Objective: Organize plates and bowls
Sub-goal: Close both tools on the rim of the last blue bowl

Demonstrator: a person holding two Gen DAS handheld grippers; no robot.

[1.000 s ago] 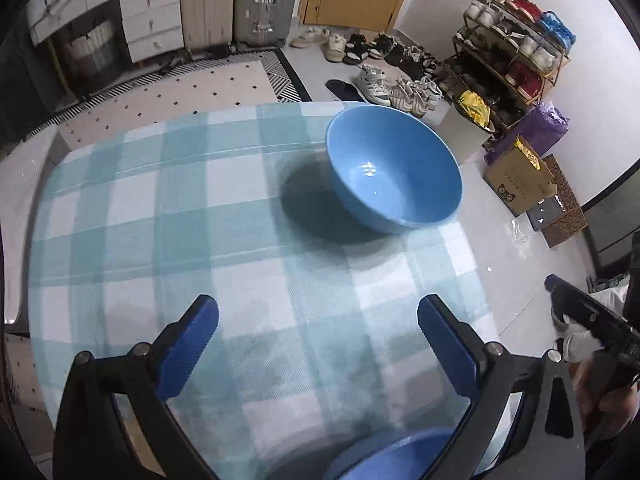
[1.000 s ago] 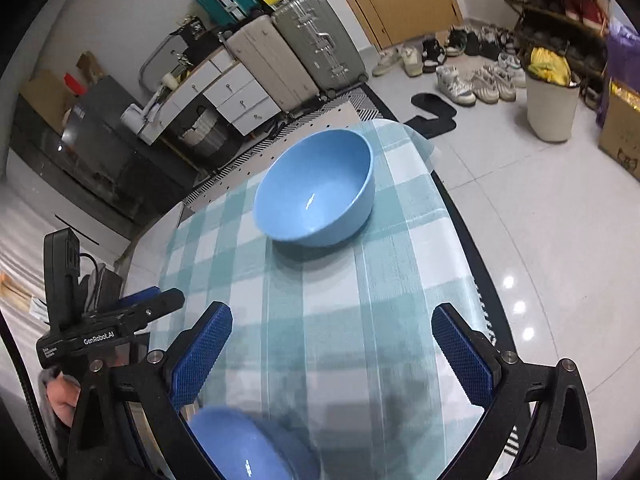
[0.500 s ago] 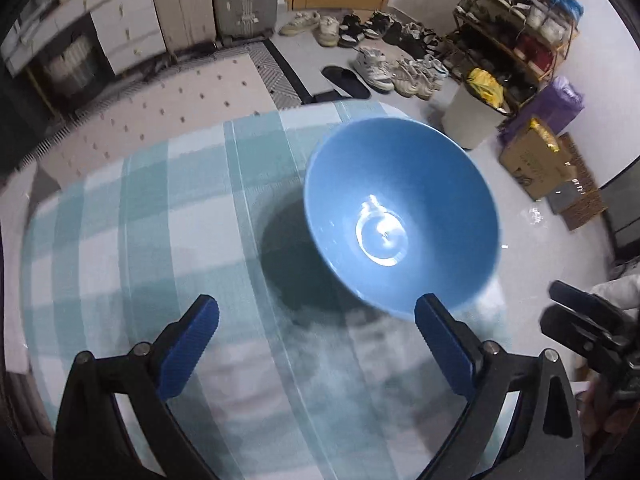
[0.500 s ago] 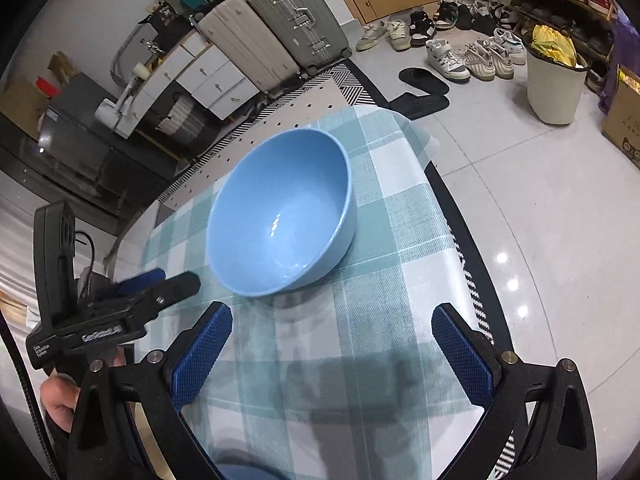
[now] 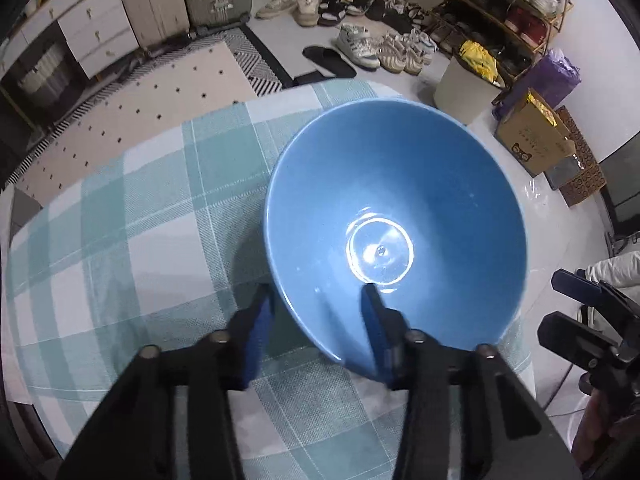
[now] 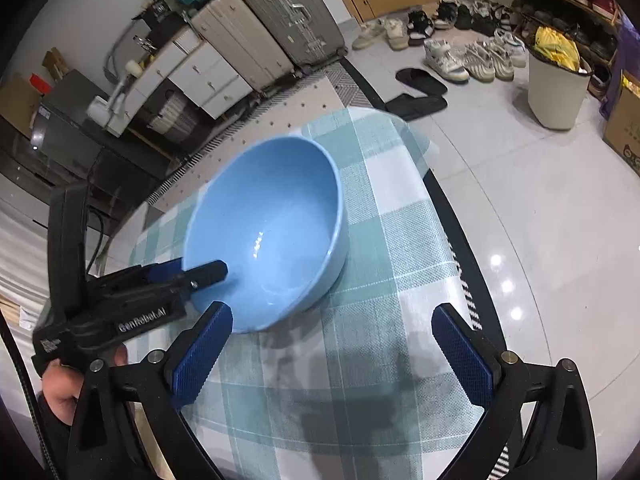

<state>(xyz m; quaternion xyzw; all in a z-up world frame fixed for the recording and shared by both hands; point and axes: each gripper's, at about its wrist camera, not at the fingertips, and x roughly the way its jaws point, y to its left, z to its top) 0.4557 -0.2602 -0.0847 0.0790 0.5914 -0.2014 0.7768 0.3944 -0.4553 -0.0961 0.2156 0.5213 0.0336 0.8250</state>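
A large blue bowl (image 5: 400,200) (image 6: 280,208) stands on the round table with a teal checked cloth (image 5: 140,240) (image 6: 400,240), near its far edge. My left gripper (image 5: 316,308) (image 6: 192,270) straddles the bowl's near rim, one finger inside and one outside. Its jaws are closing with the rim between them, the fingers blurred and a gap still showing. My right gripper (image 6: 332,344) (image 5: 568,308) hovers open over the cloth just in front of the bowl, with nothing between its fingers.
Beyond the table lie a dotted rug (image 5: 160,92), suitcases (image 6: 288,16) and white drawers (image 5: 96,32). Shoes (image 5: 380,48), a shoe rack (image 5: 512,8), a white bin (image 6: 556,88) and a cardboard box (image 5: 532,140) stand on the tiled floor at the right.
Both grippers moved forward and down to the large bowl. The left jaws went from wide open to narrow around its near rim. A second blue dish at the bottom edge left view.
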